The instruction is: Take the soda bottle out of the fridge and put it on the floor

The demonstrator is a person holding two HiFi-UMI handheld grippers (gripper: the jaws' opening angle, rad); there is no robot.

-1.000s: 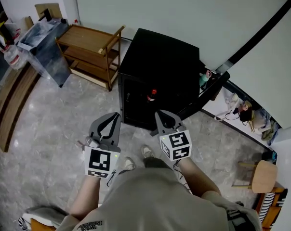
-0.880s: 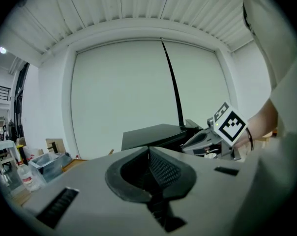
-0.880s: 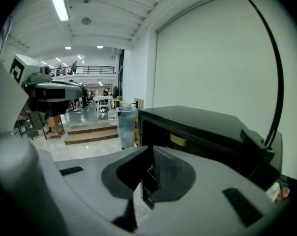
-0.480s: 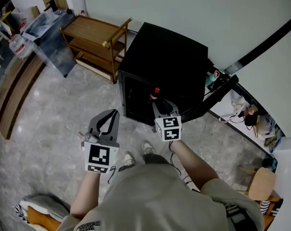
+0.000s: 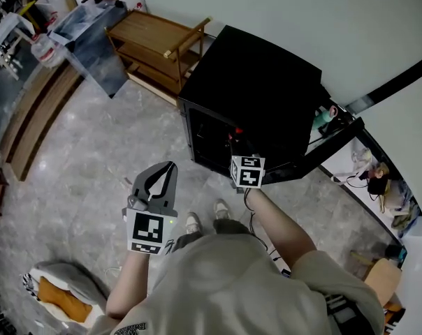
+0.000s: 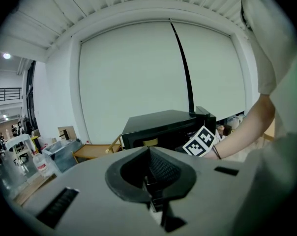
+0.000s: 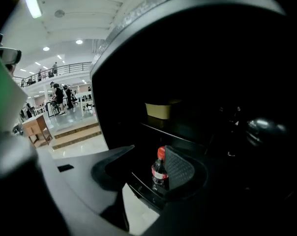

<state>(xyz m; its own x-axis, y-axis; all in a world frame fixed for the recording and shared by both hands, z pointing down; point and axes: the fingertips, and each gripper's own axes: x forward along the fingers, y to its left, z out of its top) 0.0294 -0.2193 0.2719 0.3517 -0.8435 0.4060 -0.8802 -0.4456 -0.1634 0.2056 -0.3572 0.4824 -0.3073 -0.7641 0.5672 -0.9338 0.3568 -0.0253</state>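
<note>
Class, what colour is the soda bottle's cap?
Red; the round bottle cap shows best in right gripper view.

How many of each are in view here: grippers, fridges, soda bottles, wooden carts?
Grippers: 2 (left gripper, right gripper)
Fridge: 1
Soda bottle: 1
Wooden cart: 1
Total: 5

Grey marbled floor (image 5: 78, 166), wooden shelf (image 5: 155, 42)
</note>
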